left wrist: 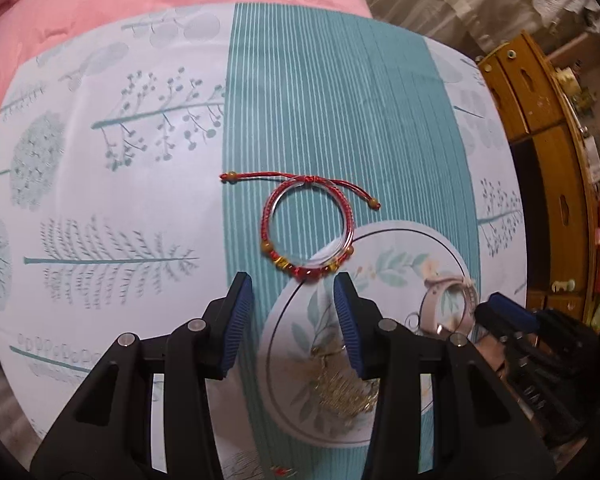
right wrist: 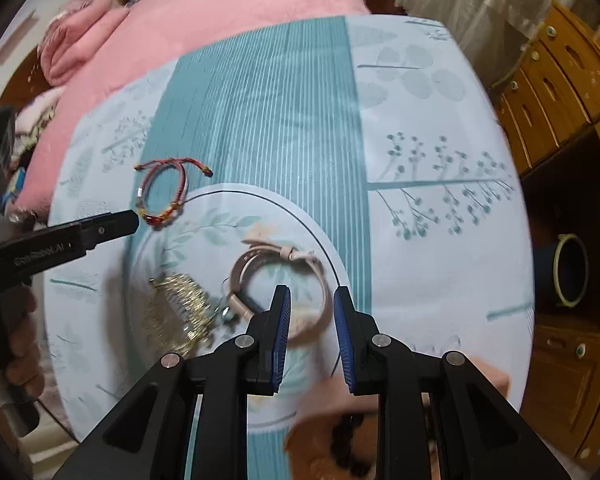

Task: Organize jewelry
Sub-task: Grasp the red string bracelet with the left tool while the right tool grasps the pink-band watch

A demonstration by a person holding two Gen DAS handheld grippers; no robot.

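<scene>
The left tool [left wrist: 293, 280] hangs open just short of the red bracelet [left wrist: 310, 226], which lies half on the plate [left wrist: 440, 248] rim on the bed. It should straddle the beaded edge squarely, then close gently. The right tool [right wrist: 312, 296] gapes empty over the watch [right wrist: 278, 276].

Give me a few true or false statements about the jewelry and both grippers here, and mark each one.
1. The red braided cord bracelet lies wholly inside the round floral plate. False: it lies mostly on the teal striped cloth, overlapping the rim.
2. The left gripper is open and empty. True.
3. The pink strap watch lies on the plate. True.
4. The right gripper clamps the gold hair comb. False: it is open.
</scene>
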